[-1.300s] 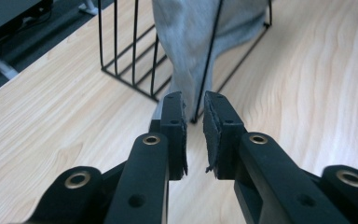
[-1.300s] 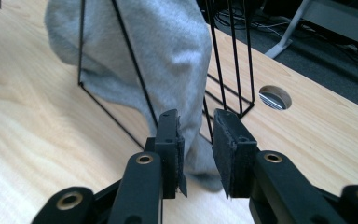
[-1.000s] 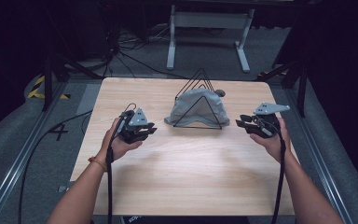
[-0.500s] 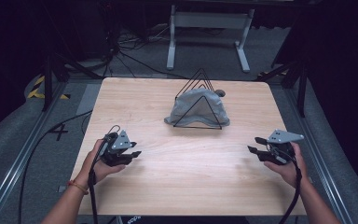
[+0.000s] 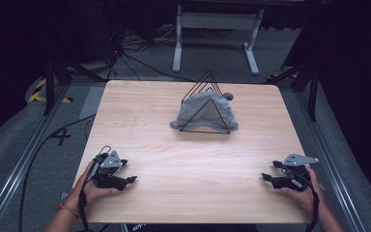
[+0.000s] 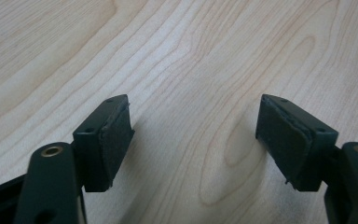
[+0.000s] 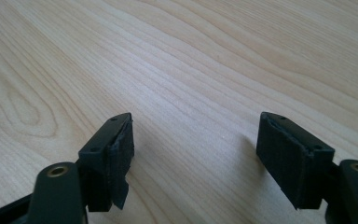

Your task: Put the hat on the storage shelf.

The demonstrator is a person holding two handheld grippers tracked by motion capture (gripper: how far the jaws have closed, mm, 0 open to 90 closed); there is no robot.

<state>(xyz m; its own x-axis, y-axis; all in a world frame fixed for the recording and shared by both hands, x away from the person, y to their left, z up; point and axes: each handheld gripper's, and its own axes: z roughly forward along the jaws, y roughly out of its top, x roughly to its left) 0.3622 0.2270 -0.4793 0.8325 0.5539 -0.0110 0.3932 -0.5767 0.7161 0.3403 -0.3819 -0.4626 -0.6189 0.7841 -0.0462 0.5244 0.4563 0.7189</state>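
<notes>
Both our tongs, left and right, have just been opening with nothing between them, low near the table's front edge, while the grey cloth already hangs over the wire rack far behind.

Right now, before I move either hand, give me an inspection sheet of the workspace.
Surface: light wooden table, bare near both grippers.
Job's things: grey cloth bunched inside black wire triangular rack, far centre.
Clutter: nothing seen.
Grippers: left gripper and right gripper low at the near corners, jaws open after just opening, nothing between them.
Cables: black cable trails off the table's left edge.
Surroundings: grey carpet, white stand behind, dark room.
</notes>
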